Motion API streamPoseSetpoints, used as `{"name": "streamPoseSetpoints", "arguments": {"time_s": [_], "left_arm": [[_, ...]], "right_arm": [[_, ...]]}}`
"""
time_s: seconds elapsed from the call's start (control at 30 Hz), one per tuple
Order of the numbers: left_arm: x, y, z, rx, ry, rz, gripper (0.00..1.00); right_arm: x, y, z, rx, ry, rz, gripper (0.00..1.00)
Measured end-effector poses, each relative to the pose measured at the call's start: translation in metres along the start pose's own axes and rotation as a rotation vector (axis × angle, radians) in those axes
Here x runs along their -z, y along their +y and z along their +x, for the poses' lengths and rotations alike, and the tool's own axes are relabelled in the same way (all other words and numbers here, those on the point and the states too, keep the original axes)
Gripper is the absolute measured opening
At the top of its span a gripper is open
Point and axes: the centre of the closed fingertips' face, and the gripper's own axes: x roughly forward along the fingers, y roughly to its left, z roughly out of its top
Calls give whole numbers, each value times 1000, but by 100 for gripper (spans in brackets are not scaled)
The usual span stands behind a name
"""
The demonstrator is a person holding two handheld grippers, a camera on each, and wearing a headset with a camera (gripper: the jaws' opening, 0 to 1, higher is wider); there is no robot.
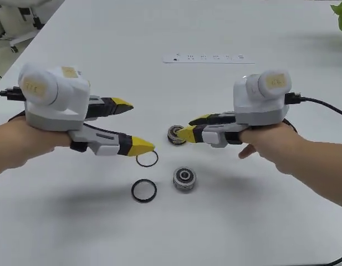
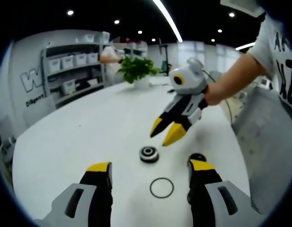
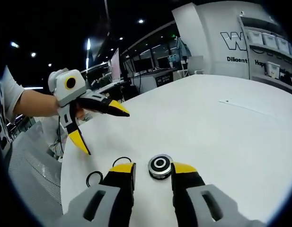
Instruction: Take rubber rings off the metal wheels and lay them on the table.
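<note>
The far wheel [image 1: 176,134] is the one my next move turns on. It lies flat on the table [image 1: 104,233] with its axle pointing up, so its rim is a level circle and no side is better to grip than another. It sits directly ahead of the right gripper [image 1: 192,126], right at the yellow tips. In the right gripper view it is centred in the gap between the jaws, which stand parted about as wide as the wheel and hold nothing. I cannot tell whether either tip touches it. There is a dark band on its face, but I can't say whether that is a rubber ring yet to come off.

The near wheel [image 1: 184,178] also lies flat, closer to me and apart from both tools. Two rings are already off and on the table. The first ring [image 1: 147,159] is just beside the lower tip of the left gripper [image 1: 134,126]. The second ring [image 1: 143,190] is nearer to me, to the left of the near wheel.

The left gripper has its jaws spread wide and empty, pointing across toward the right one. In the left gripper view the first ring lies between its tips, with the far wheel beyond.

I judge the right gripper the nearer tool, so it should pinch and steady the far wheel. The left would then come in from the opposite side, passing over the loose first ring.
</note>
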Motion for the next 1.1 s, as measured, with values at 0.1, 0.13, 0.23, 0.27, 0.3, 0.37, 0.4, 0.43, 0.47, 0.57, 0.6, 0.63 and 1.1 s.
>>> {"name": "streamPoseSetpoints", "arguments": {"time_s": [0.1,0.13,0.23,0.27,0.3,0.37,0.4,0.43,0.47,0.57,0.6,0.63,1.1], "left_arm": [[0,1,4,1,2,-1,65],[0,2,6,2,4,-2,65],[2,4,12,4,6,-10,65],[2,5,13,2,8,-12,64],[3,5,15,2,10,-14,64],[5,6,19,2,15,-20,63],[6,6,21,4,17,-21,62],[6,6,22,5,19,-20,62],[7,5,24,8,23,-20,61],[9,5,29,12,28,-23,60],[9,5,30,13,28,-24,59],[10,5,32,15,29,-25,58],[10,2,51,37,40,-33,51]], "right_arm": [[4,-7,-1,12,6,-17,28],[5,-9,-1,17,8,-31,28],[11,-13,-2,23,16,-51,28],[12,-14,-2,25,18,-54,28],[13,-15,-2,26,18,-55,28],[16,-17,-1,27,20,-60,28],[17,-17,-1,26,22,-61,27],[19,-17,-1,26,25,-64,27],[19,-17,0,25,26,-66,27],[24,-16,2,21,33,-78,26],[24,-16,3,19,36,-79,26],[25,-16,4,13,34,-81,26],[28,-13,16,-20,32,-105,19]]}}
